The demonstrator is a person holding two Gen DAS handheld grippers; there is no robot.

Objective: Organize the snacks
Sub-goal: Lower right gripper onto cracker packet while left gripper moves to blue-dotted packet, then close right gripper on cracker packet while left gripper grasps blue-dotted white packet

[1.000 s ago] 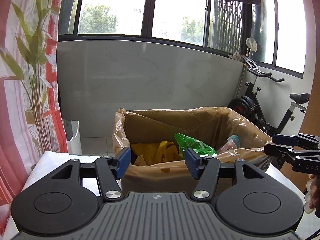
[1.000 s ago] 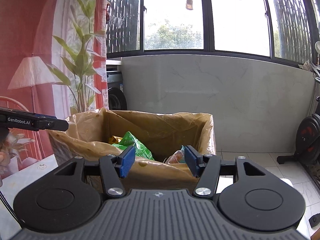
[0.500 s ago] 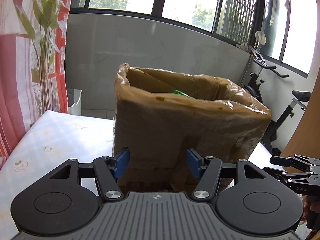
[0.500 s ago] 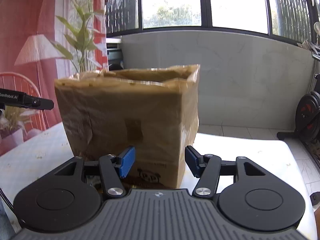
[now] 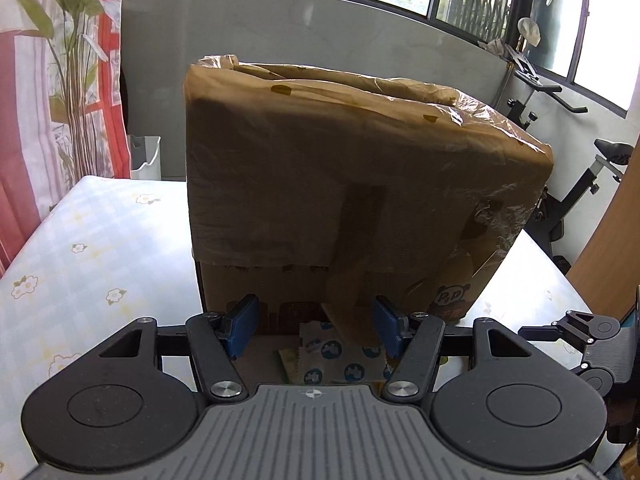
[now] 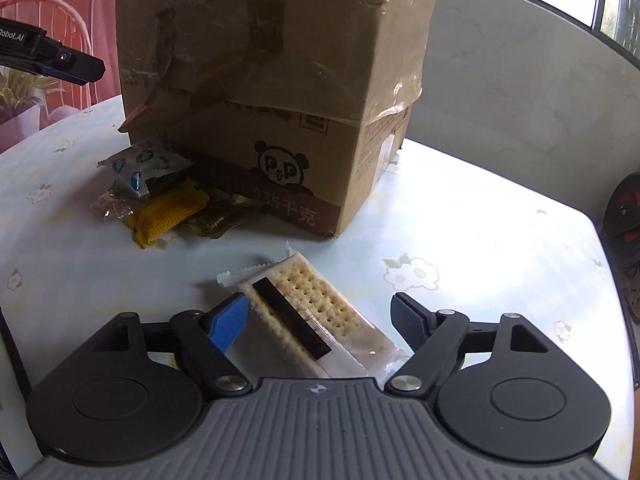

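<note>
Both tongs have dropped from the brown cardboard box's [image 6: 276,92] rim to the floral-clothed bench [image 6: 460,240], the right tongs [image 6: 320,316] gaping around the clear-wrapped cracker packet [image 6: 312,312], the left tongs [image 5: 314,328] open above a blue-printed wrapper [image 5: 332,360], suggesting pickups next.

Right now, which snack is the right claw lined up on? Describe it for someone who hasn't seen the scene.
Start at the cardboard box on the floral tablecloth. In front of its panda-logo corner, apart from the wrapper pile, lies the cracker pack: long, clear-wrapped, pale dotted crackers with a dark stripe.
</note>
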